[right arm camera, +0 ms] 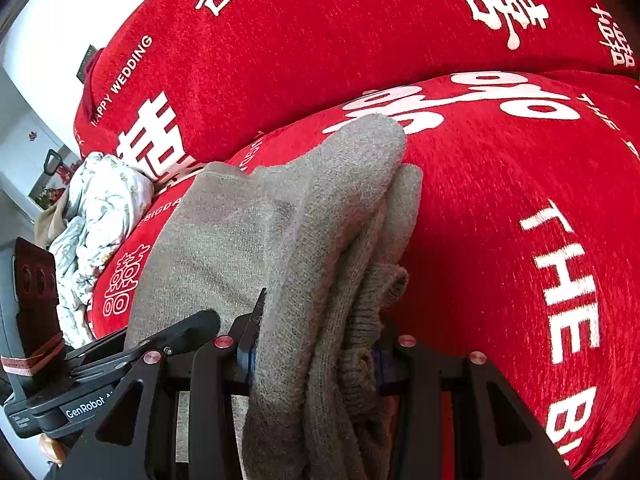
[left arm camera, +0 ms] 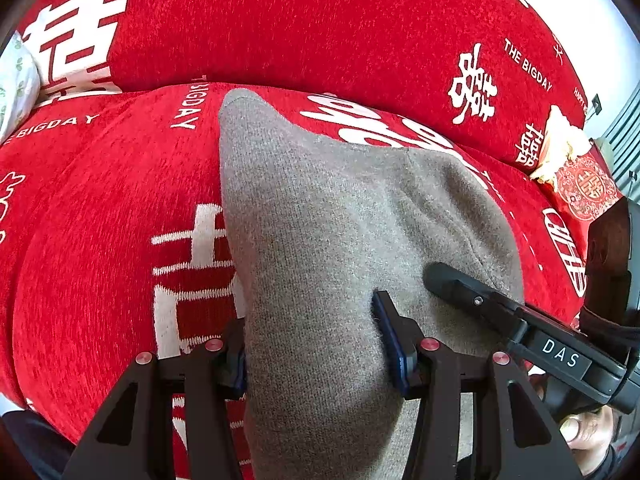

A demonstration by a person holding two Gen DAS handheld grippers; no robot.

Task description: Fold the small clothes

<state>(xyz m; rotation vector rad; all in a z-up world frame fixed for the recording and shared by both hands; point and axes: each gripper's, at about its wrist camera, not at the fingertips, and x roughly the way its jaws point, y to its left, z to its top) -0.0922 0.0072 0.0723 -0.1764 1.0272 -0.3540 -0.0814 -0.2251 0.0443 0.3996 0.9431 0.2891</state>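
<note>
Currently both tongs, left (left arm camera: 316,344) and right (right arm camera: 316,344), are clamped on the grey knit garment (left arm camera: 340,216), held above the red sofa cover (left arm camera: 120,240); fold under way; next, lay it flat toward twelve o'clock

landmark: grey knit garment (left arm camera: 340,220) | left of it: bare red sofa cover (left arm camera: 100,220), open | far left: floral cloth bundle (right arm camera: 100,216) blocks | behind: backrest cushion (left arm camera: 280,20) blocks | far right: red packet (left arm camera: 580,188)

knit garment (left arm camera: 328,220) lies on sofa cover (left arm camera: 120,240), bedding (right arm camera: 100,216) leftward.
</note>
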